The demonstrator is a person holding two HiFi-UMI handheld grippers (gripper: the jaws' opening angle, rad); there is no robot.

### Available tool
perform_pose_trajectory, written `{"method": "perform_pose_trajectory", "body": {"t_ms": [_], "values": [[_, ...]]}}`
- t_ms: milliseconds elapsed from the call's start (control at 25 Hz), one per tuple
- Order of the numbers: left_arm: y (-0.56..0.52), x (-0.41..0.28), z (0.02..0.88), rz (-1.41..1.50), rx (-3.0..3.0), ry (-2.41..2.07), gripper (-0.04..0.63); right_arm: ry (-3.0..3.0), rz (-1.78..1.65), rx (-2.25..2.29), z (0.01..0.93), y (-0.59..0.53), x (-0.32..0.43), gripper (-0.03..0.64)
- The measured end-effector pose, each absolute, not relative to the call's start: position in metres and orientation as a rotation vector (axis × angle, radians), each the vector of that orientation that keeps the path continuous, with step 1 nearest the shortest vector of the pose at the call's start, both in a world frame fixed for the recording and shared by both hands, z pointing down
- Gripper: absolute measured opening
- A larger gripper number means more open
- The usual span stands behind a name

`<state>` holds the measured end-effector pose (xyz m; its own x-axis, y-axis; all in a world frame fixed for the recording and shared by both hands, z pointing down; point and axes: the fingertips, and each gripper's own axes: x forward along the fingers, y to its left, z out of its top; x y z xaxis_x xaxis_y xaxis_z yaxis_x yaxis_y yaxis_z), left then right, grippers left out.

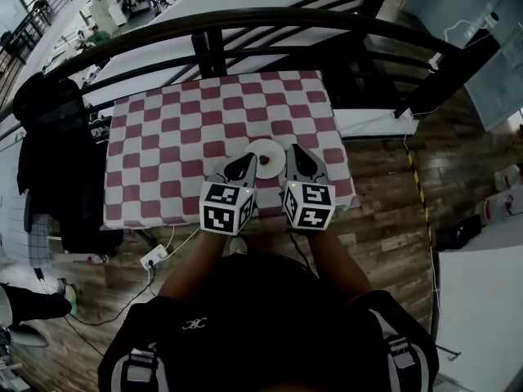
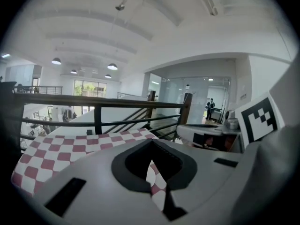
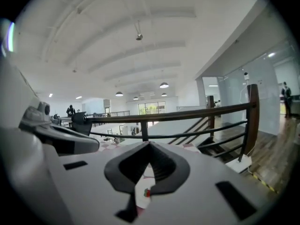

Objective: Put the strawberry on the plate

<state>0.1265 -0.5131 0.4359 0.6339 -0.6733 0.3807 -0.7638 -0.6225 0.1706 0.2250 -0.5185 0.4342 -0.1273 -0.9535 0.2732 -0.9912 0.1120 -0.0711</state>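
On the red-and-white checked table point(image 1: 163, 153) a white plate point(image 1: 274, 155) stands near the front edge. A small red strawberry point(image 1: 264, 160) lies on it. My left gripper point(image 1: 248, 159) hangs above the plate's left rim and my right gripper point(image 1: 292, 150) above its right rim, both lifted off the cloth. Both are shut with nothing between the jaws. In the right gripper view the strawberry point(image 3: 146, 192) and a bit of plate point(image 3: 142, 201) show through the slit below the right gripper point(image 3: 150, 144). The left gripper point(image 2: 151, 142) shows only checked cloth point(image 2: 61, 153) below it.
A black metal railing point(image 1: 245, 23) runs behind the table, with a stairwell beyond. A dark jacket point(image 1: 49, 153) hangs at the table's left end. A power strip point(image 1: 153, 257) and cables lie on the wooden floor. Bottles point(image 1: 502, 194) stand at the right.
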Motion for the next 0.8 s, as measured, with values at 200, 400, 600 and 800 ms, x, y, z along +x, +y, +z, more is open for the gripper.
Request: {"method": "perform_pose_trajectory", "body": {"t_ms": [200,400,600,800], "values": [[-0.515,0.133,0.419,0.371,2.577,-1.161,-0.002,-2.270,0.319,2.021,0.398,-0.508,0.232,0.012],[-0.517,0.140,0.416,0.383,2.590,-1.144,-0.002,-2.279,0.308,2.032,0.389,-0.509,0.235,0.012],[-0.524,0.140,0.414,0.391,2.597,-1.139,-0.002,-2.286,0.325,2.025,0.390,-0.513,0.232,0.012],[-0.530,0.137,0.416,0.402,2.594,-1.138,-0.002,-2.294,0.323,2.003,0.388,-0.516,0.227,0.012]]}}
